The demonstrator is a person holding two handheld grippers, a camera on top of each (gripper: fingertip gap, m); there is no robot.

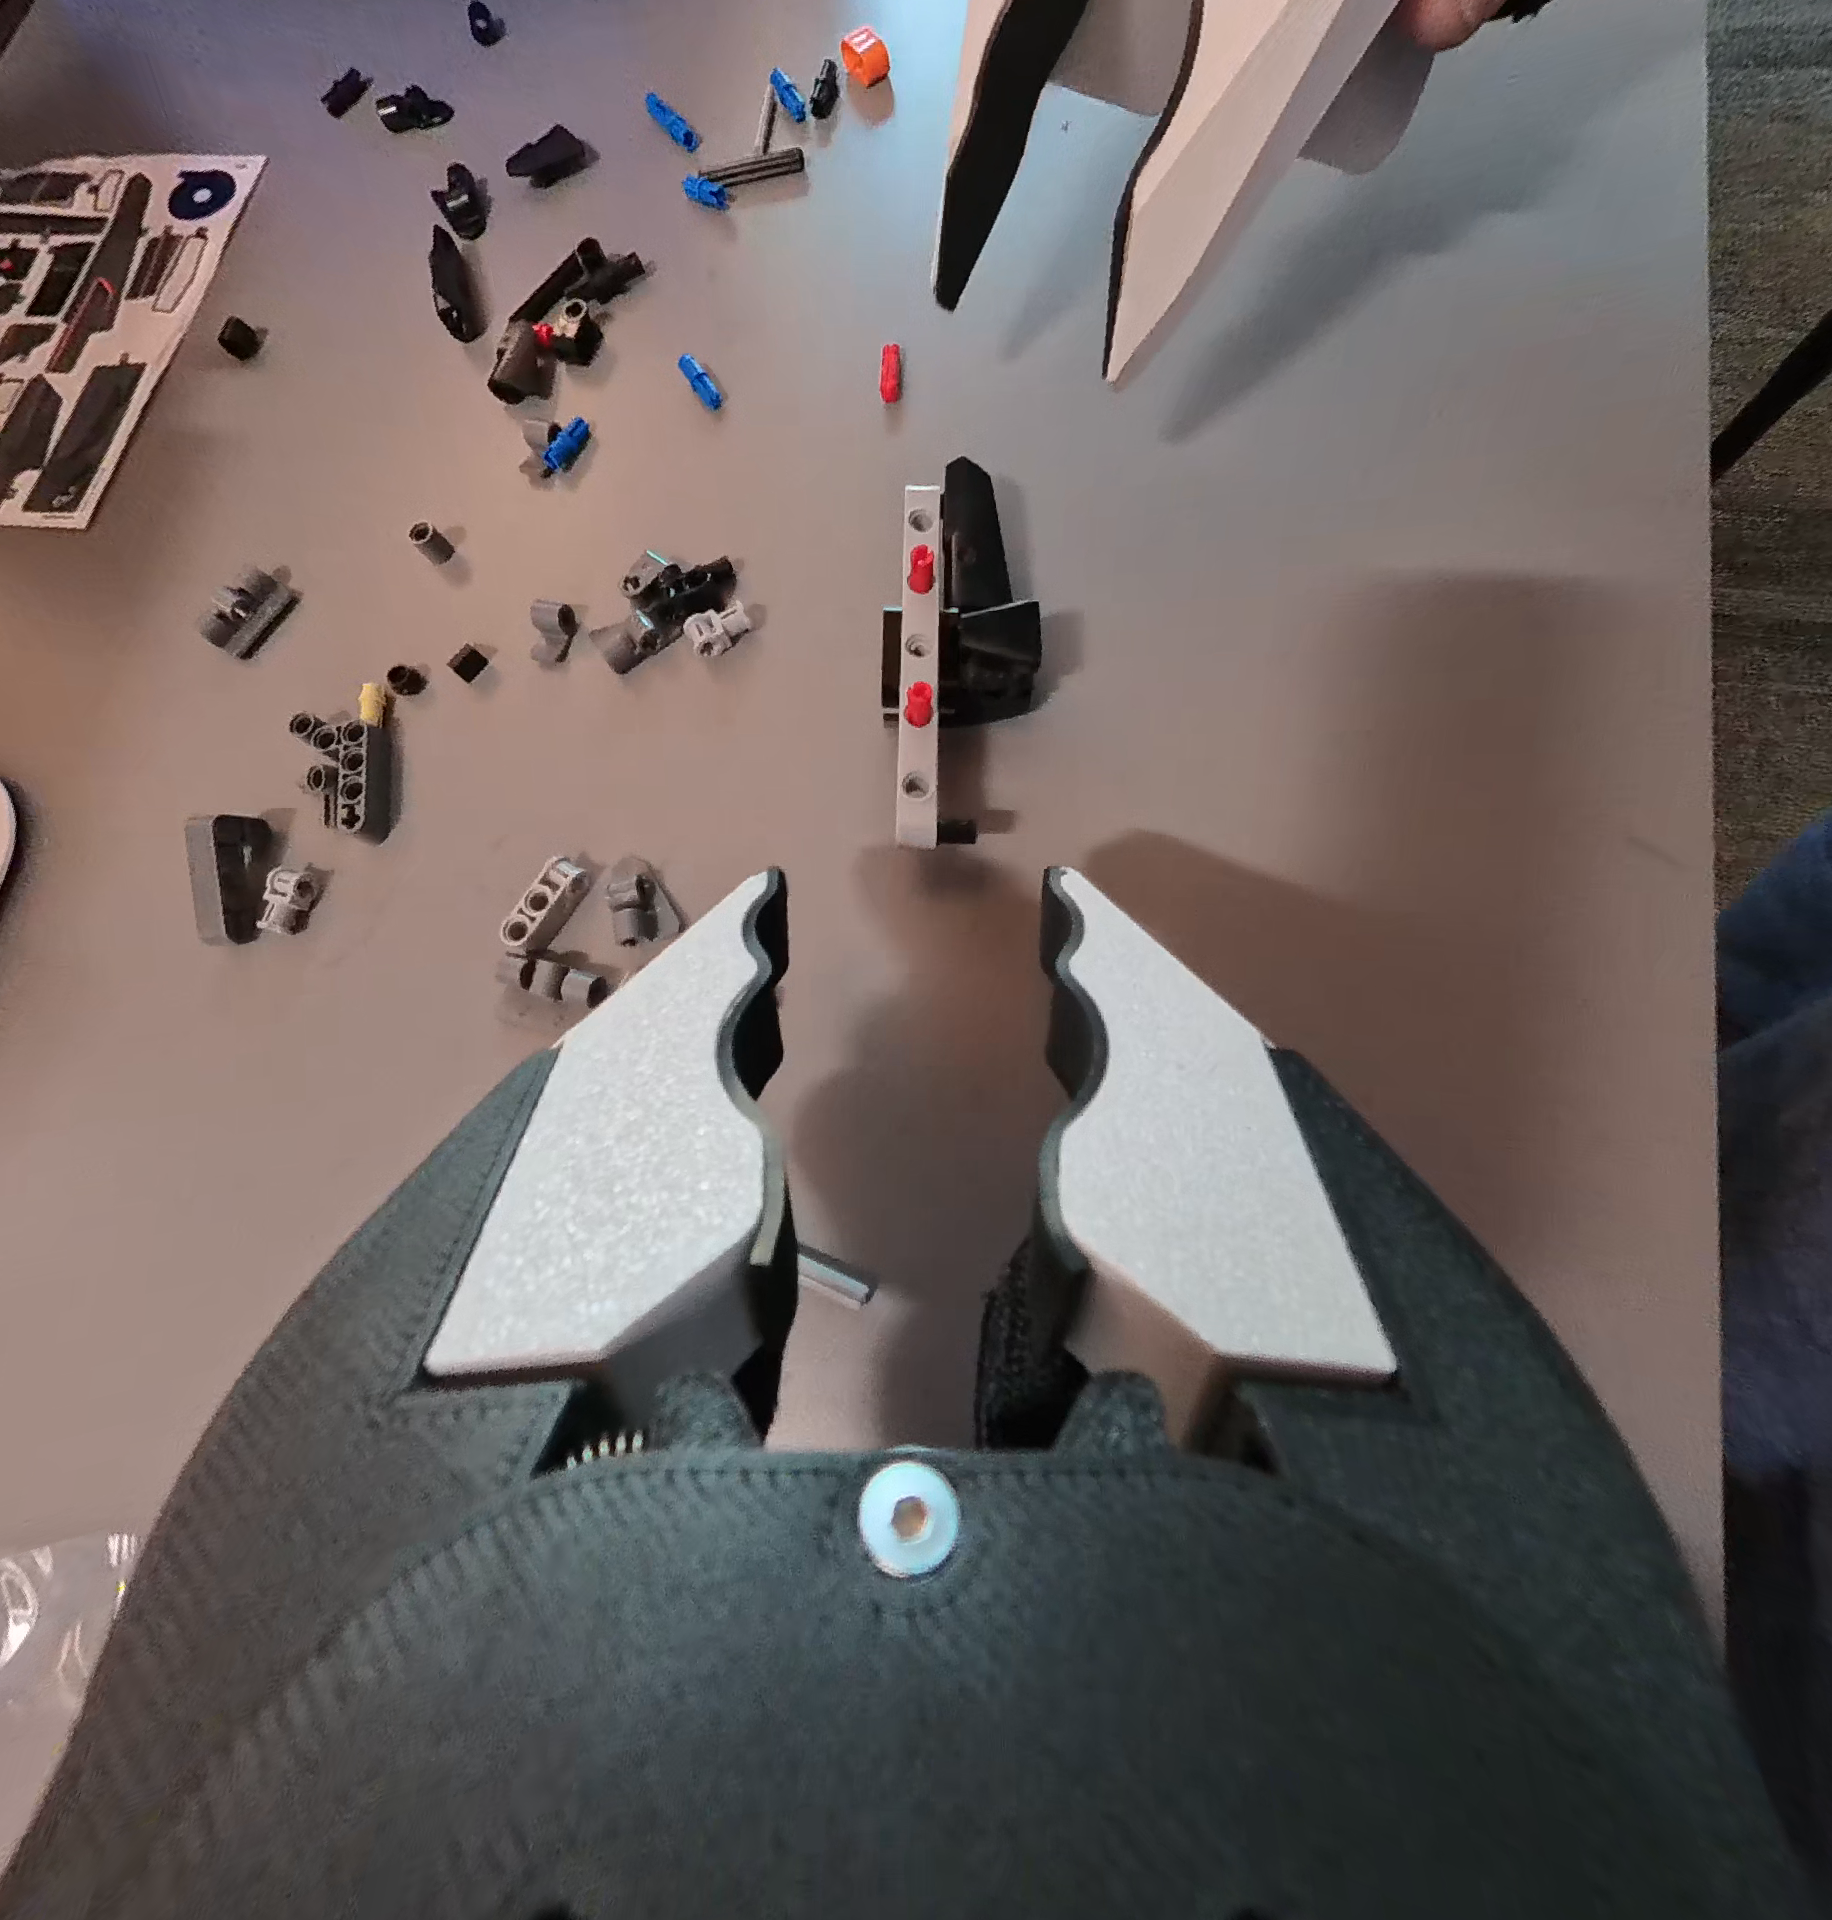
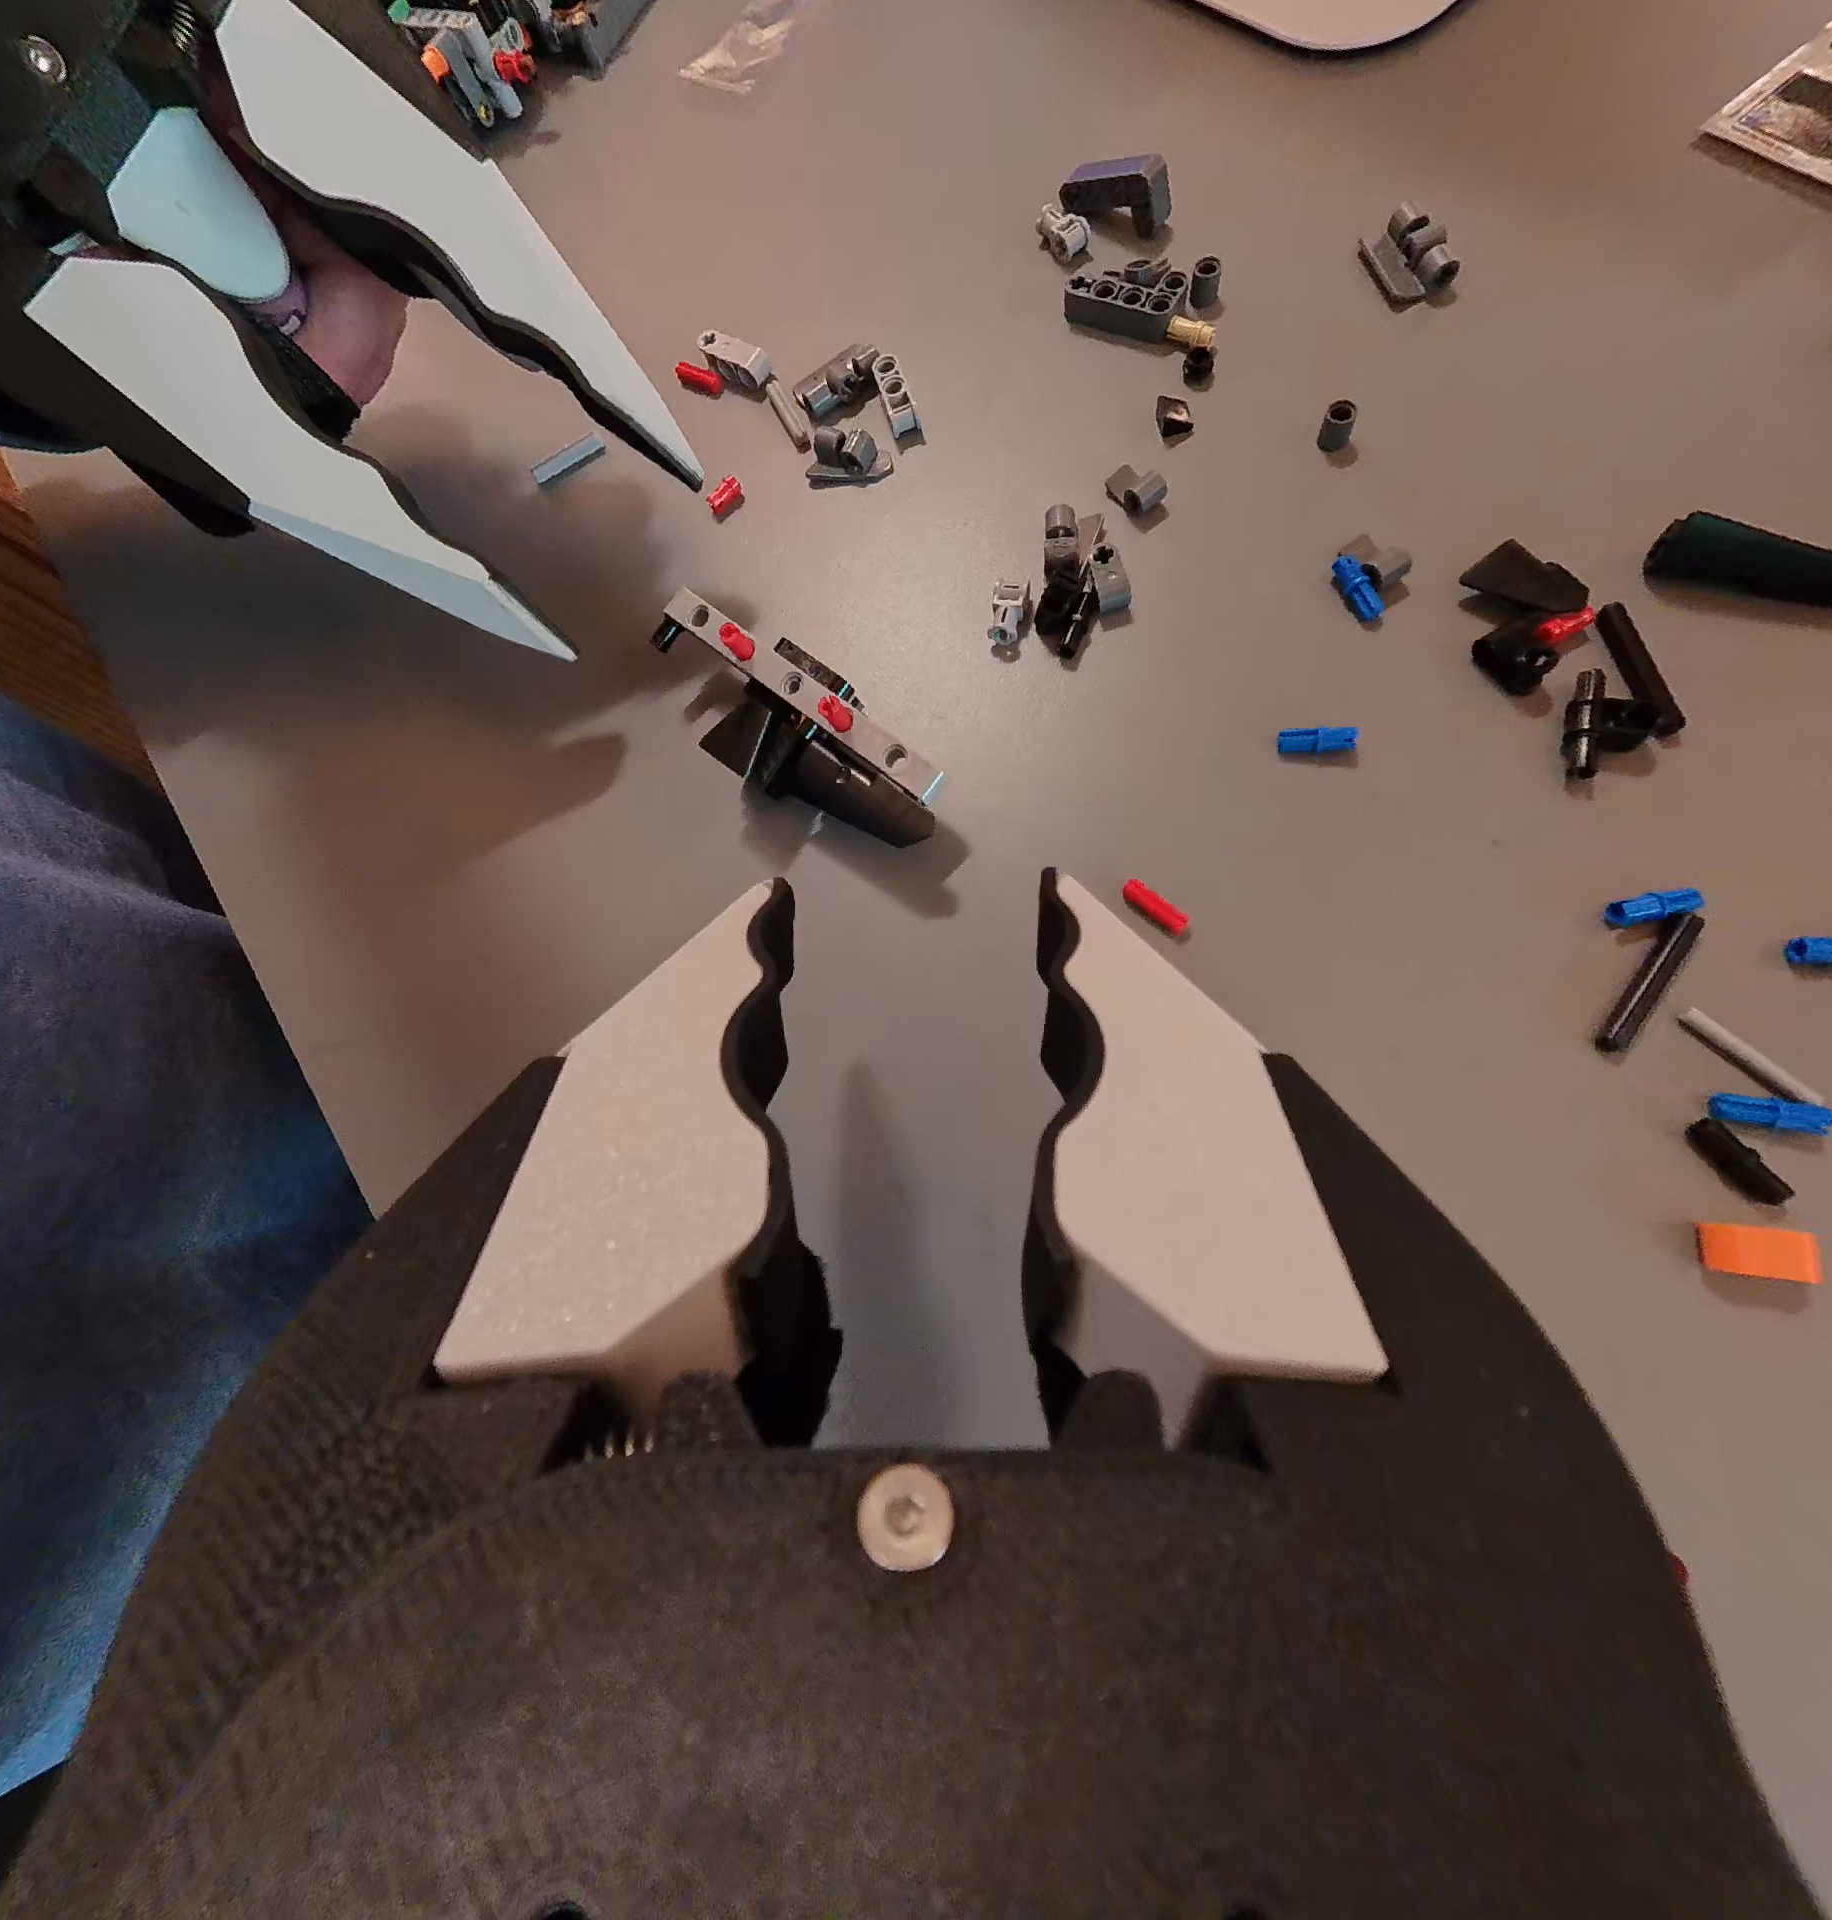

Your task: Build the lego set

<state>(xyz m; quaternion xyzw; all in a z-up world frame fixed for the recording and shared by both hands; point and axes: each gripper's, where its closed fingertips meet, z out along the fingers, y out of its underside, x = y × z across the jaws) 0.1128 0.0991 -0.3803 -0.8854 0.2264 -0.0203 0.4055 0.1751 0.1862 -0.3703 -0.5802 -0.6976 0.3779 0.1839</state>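
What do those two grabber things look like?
Both match. The left gripper and right gripper each have two pale grey wedge-shaped fingers with wavy black inner edges, set in a black ribbed body with one silver screw. The person wears blue clothing.

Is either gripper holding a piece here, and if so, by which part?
Nothing is held. The left gripper and right gripper are both open and empty; the light grey beam with red pins lies on the table, untouched.

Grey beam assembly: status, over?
Left gripper open, empty. Right gripper open, empty. Grey beam assembly on table, ungripped. Loose red pin beside right fingertip.
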